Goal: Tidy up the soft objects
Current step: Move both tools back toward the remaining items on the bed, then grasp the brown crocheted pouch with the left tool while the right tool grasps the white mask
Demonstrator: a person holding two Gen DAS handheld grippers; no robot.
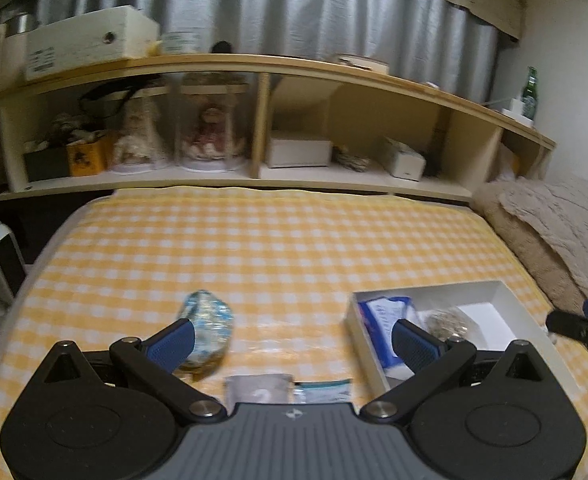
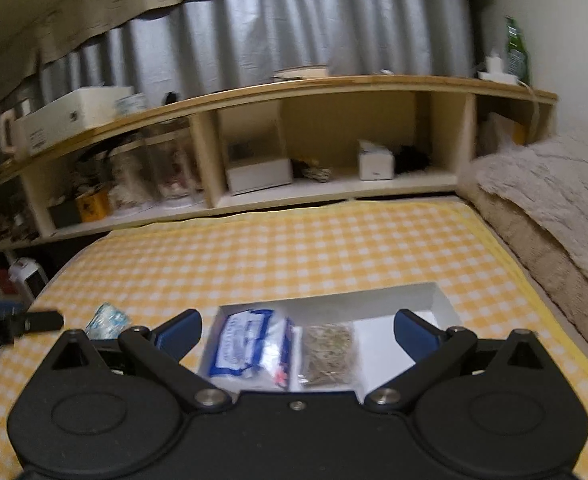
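On my left, the left gripper point(image 1: 291, 338) hangs wide open and empty over the checked cloth point(image 1: 253, 248), the blue-white soft pack point(image 1: 207, 330) just past its left finger. Rightward, the white box point(image 2: 434, 294) already holds a blue-printed pack point(image 2: 245, 344) and a greenish sachet point(image 2: 330, 354); my right gripper point(image 2: 296, 330) gapes empty above it. I judge the loose pack is next: close on it and carry it to the box.

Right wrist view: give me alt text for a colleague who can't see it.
The open right gripper hovers over a white box on a yellow checked bedspread; the box holds a blue-and-white packet beside a clear bag of dried greenish material. A crumpled blue-patterned packet lies left of the box.
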